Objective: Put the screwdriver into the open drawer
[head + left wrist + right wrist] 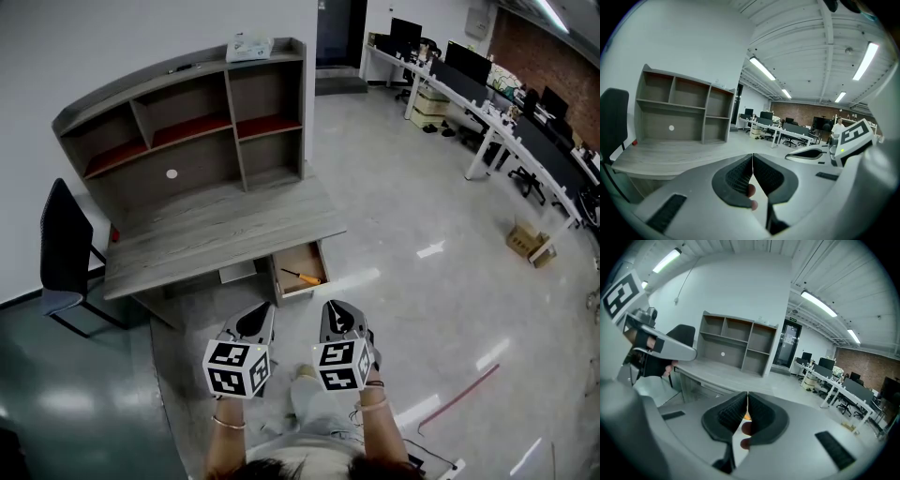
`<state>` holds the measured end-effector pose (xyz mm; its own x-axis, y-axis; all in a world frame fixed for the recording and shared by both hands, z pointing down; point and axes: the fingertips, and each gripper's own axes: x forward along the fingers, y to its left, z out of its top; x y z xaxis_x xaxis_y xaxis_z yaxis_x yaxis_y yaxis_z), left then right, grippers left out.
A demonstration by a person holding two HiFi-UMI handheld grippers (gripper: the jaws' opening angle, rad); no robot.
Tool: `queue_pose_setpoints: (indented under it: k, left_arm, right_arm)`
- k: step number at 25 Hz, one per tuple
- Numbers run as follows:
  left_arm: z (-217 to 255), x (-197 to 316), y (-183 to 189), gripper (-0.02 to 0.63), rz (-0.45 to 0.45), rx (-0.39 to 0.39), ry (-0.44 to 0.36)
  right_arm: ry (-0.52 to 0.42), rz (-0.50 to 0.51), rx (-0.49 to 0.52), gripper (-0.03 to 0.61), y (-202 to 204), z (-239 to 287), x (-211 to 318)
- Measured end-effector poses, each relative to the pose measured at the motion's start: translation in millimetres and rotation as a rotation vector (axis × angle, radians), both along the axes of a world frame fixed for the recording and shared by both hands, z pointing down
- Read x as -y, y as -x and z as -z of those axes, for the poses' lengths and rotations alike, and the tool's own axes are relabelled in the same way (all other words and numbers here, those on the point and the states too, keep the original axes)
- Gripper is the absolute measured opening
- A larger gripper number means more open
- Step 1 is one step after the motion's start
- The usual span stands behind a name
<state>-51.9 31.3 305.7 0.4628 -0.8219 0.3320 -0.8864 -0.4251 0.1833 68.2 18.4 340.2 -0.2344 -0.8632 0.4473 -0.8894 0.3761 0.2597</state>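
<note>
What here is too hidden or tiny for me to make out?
Screwdriver: head view, too small to tell its tip.
Drawer: head view, its back lies under the desk.
Box on the shelf: head view, print too small.

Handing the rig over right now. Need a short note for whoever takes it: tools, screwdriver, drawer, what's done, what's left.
Left tool: shut, empty, held short of the desk.
Right tool: shut, empty, beside the left one.
Screwdriver: lying inside the open drawer, under the desk's right end in the head view.
Done: the screwdriver is in the drawer.
Left: nothing for the placement, as far as the views show; the drawer stands open.
</note>
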Motion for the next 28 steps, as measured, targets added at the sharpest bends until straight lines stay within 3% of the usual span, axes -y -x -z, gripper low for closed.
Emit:
queue_pose_setpoints:
  k: [28]
  left_arm:
    - [25.2, -100.8, 1.6, 0.017, 0.007, 0.010, -0.072]
  right_arm:
    - [-0.117, 0.055, -0.027, 0.029, 10.9, 46.4, -98.9]
